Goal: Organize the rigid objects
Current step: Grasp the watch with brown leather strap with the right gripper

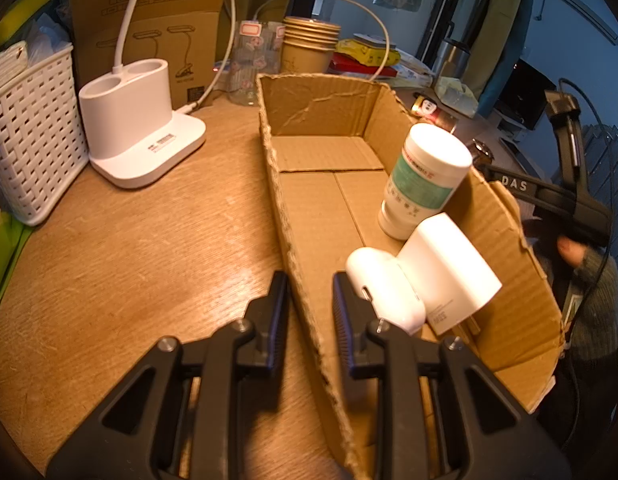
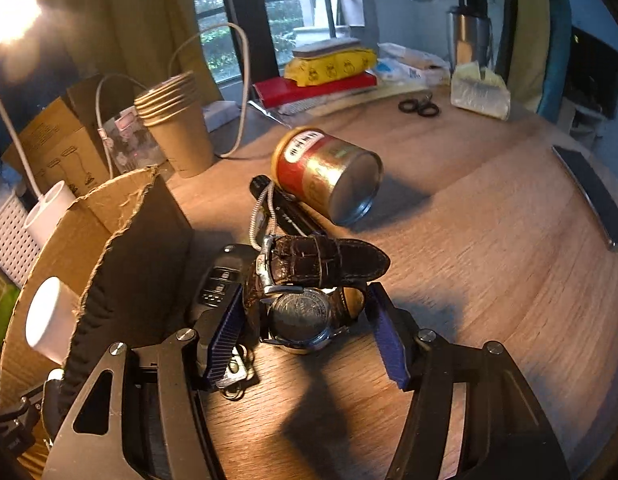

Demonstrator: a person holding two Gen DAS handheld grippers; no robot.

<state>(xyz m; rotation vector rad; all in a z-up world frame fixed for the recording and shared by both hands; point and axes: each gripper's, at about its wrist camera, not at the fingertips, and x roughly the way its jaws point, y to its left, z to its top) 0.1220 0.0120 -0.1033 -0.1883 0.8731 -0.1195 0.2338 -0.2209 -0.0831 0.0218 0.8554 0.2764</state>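
Pick-up step: right tool (image 2: 305, 332), unclenched, straddles the watch (image 2: 305, 300) on the desk (image 2: 489, 280); left tool (image 1: 309, 316) grips the box (image 1: 305, 320) wall; next, close squarely.

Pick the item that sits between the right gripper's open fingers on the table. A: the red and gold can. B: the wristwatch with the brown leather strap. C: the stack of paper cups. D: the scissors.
B: in the right wrist view the wristwatch lies between the blue pads of the right gripper, which stand apart from it, while the red and gold can lies further off on the table.
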